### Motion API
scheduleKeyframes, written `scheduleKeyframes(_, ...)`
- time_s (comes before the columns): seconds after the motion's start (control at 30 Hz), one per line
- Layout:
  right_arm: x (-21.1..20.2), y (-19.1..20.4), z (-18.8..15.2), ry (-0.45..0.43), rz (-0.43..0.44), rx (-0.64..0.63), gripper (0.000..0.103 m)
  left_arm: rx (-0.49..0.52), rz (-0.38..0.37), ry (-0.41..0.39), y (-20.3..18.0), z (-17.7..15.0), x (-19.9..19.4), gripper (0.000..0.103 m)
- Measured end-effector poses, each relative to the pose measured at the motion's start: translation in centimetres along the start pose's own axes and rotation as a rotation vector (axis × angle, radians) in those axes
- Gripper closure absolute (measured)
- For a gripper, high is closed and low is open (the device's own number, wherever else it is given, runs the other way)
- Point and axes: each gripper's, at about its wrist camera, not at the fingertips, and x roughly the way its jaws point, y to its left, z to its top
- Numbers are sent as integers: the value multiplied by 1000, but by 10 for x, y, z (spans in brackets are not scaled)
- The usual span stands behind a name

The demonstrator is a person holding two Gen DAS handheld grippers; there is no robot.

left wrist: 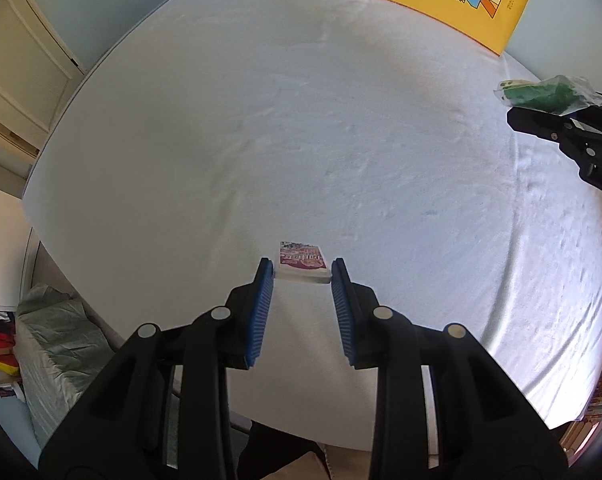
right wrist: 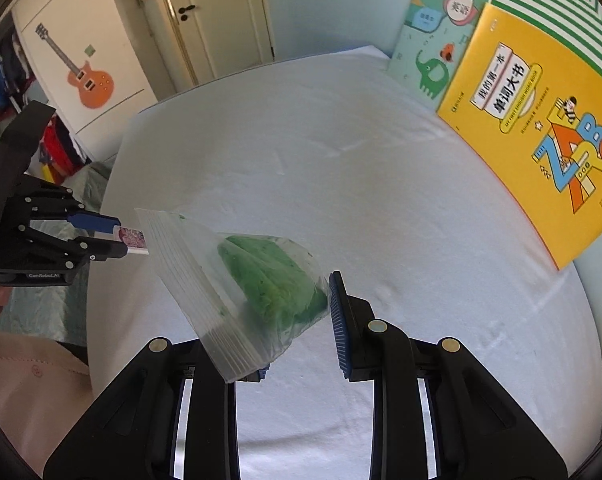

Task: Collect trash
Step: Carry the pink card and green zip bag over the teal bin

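Trash here is two light pieces, each already taken up. The left hand-held gripper (left wrist: 303, 276) has its blue pads clamped on the sides of a small packet (left wrist: 303, 266), flat, stiff-edged and printed pink on top; it looks like card or foil, light enough to hold by its edges, though a glossy skin could slide if the squeeze eases. The right hand-held gripper (right wrist: 297, 322) is closed on a clear zip bag (right wrist: 237, 280) with something green and leafy inside. The far pad is hidden behind the plastic, so I judge the grip from the bag hanging off the bed with its zip strip slanting down. The bag is soft, slack and slippery; the green lump sags toward the pads. Hold near that lump rather than on loose film seems safest, since thin plastic can creep out.

Below both lies a bed (left wrist: 261, 140) with a pale sheet, bare across its middle. A yellow book (right wrist: 541, 152) and a green book (right wrist: 429, 52) lean at the wall on the far side. Off the bed's left edge sits a grey-green bundle (left wrist: 57, 344), and beyond it a door (right wrist: 217, 12); that side offers the open way out.
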Motion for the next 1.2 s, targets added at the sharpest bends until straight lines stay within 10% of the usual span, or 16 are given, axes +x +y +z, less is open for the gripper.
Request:
scheduleKeyframes(0.5, 38, 150, 85, -13, 89, -174, 77, -91, 53, -66, 134, -45, -27, 75)
scheduleKeyframes(1.2, 150, 407, 174, 84, 418, -552, 77, -474, 191, 27, 355, -184, -30, 75)
